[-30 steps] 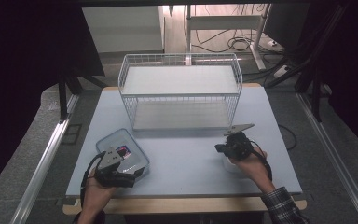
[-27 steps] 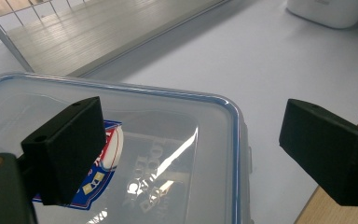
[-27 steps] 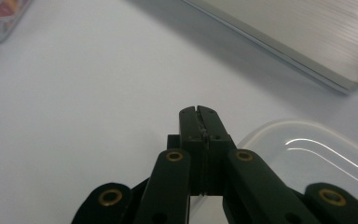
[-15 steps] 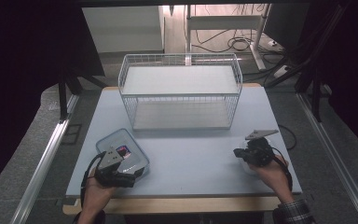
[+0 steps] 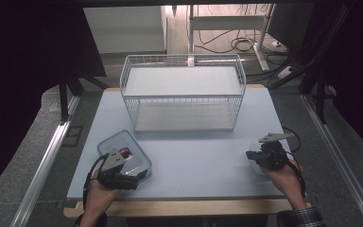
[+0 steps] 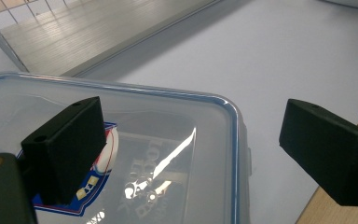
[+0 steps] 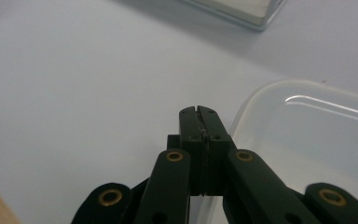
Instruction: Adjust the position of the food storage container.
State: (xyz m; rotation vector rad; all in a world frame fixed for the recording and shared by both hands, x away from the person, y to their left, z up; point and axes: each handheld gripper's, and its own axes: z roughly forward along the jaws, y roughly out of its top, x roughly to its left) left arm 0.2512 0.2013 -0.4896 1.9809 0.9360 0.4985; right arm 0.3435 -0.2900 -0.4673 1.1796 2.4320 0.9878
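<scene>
**Lidded container at front left, clear tub at front right**

The lidded container (image 5: 124, 156) sat near the front left corner of my table (image 5: 194, 156), a clear rectangular box with a blue-rimmed lid snapped on. Its long axis ran on a diagonal, from the front right toward the back left, so one short end pointed at the table's left edge and the other at my left hand. A round red, white and blue sticker (image 6: 95, 186) lay under my left jaw in the left gripper view; beside it there was pale lettering on the lid, but glare broke it up and I could not read it.

Working down in size: the white wire basket (image 5: 184, 92) stood at the back of the table, wide side toward me, well apart from both boxes and blocking nothing. A clear tub (image 7: 307, 140) without a lid rested at the front right, just beside my right hand.

My left gripper (image 5: 118, 172) hung over the near corner of the lidded container with its jaws spread wide; one pad (image 6: 67, 147) was above the lid and the other out past the rim, neither pressing on it. My right gripper (image 7: 199, 122) had its jaws pressed fully together with nothing between them, its tips at the near rim of the clear tub.
</scene>
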